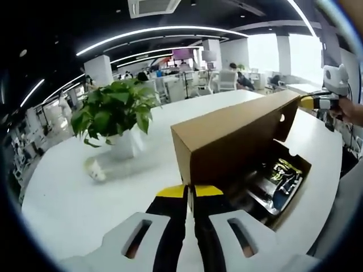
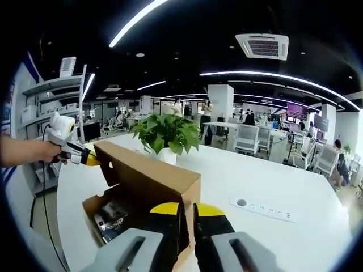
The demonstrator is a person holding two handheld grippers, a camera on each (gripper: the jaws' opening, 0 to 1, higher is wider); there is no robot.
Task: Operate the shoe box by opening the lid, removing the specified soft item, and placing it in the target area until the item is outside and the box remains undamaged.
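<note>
A brown cardboard shoe box (image 1: 295,164) sits open on the white table, its lid (image 1: 232,139) raised on edge. My left gripper (image 1: 189,191) is shut on the lid's near corner, and its yellow tips also show at the far end in the right gripper view (image 2: 89,160), held by a hand. My right gripper (image 2: 187,209) pinches the opposite corner of the lid (image 2: 147,178) and appears at the far end in the left gripper view (image 1: 309,102). Inside the box lies a dark soft item (image 1: 281,177) with yellow and black print, partly hidden by the lid.
A potted green plant (image 1: 113,110) stands on the table (image 1: 74,198) beyond the box, with a small white object (image 1: 96,169) lying beside it. A white power strip (image 2: 264,208) lies to the right of the box. Office desks, chairs and people fill the background.
</note>
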